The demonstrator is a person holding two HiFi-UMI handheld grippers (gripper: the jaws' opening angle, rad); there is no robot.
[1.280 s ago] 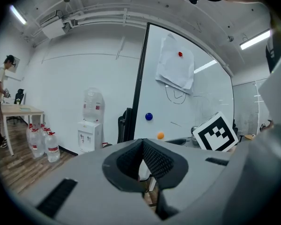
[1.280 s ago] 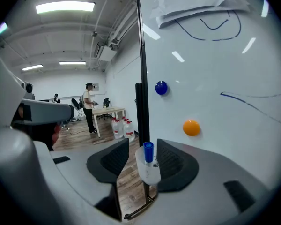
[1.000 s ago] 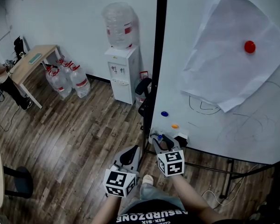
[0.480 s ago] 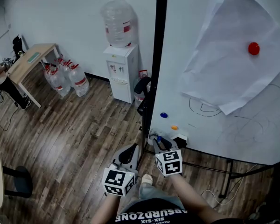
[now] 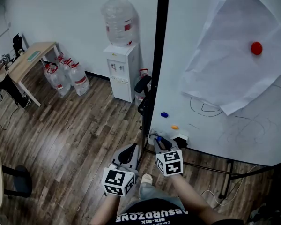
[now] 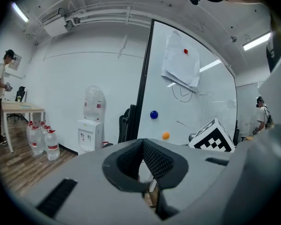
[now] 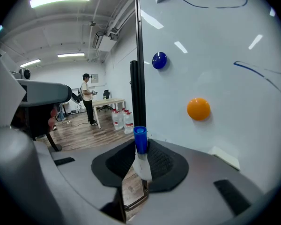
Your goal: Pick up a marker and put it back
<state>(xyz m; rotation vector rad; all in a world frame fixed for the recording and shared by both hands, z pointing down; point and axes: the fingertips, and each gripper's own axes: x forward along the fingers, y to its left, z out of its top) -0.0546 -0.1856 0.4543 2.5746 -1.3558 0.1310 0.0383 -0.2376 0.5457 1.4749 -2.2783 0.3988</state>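
Jaws of the right gripper [image 7: 139, 167] had just been closed onto a blue-capped marker [image 7: 140, 142]; lifting and putting back were judged left to do.

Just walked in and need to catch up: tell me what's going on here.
A person stands at the whiteboard with a gripper in each hand. The right gripper has just been closing and now pinches a blue-capped marker near the board's lower edge. The left gripper hangs beside it, shut and empty.
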